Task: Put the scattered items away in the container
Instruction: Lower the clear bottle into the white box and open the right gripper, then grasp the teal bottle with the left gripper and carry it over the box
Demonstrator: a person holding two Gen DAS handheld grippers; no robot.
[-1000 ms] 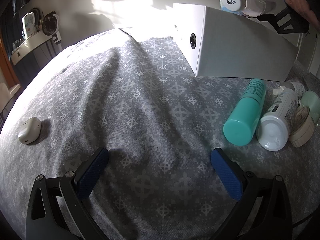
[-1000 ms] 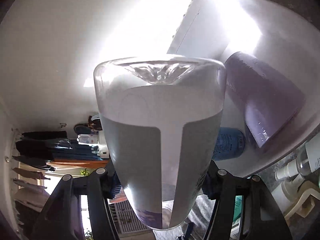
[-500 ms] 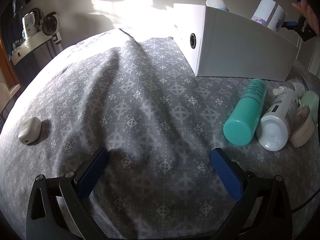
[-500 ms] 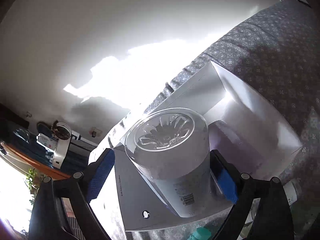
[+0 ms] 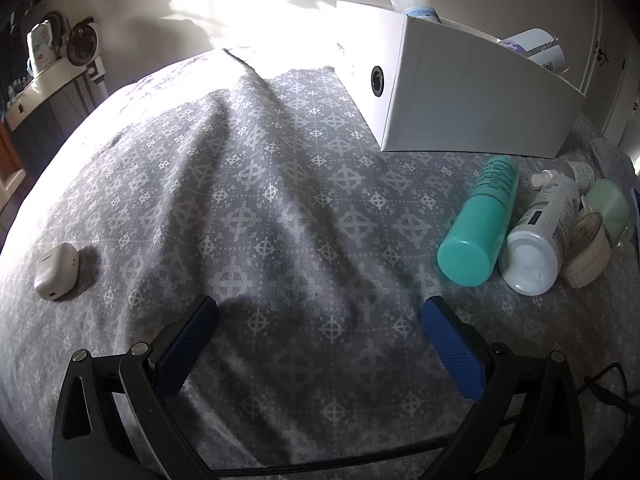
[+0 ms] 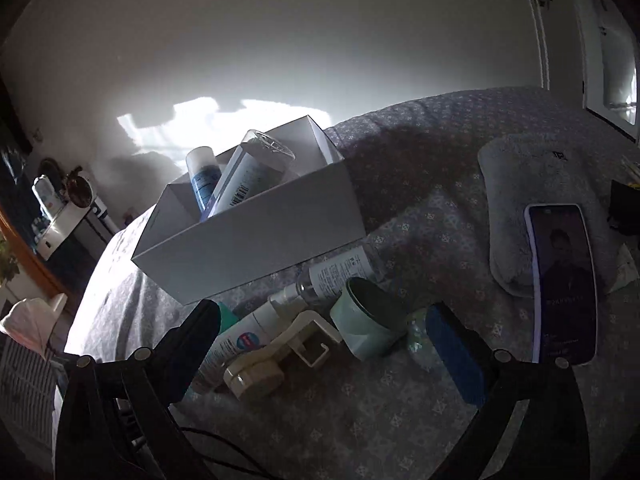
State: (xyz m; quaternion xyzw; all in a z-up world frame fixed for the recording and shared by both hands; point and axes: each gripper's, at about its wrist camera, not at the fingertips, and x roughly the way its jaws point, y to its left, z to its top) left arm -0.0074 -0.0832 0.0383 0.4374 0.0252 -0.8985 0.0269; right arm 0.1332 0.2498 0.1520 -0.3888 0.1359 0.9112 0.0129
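On the patterned bedspread (image 5: 280, 208) | white box (image 6: 256, 236) holds clear bottle (image 6: 248, 176) | my right gripper (image 6: 320, 332) opening, empty, over scattered toiletries | my left gripper (image 5: 320, 328) wide, empty

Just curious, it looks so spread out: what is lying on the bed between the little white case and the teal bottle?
Nothing: in the left wrist view only bare patterned bedspread stretches between the white case and teal bottle.
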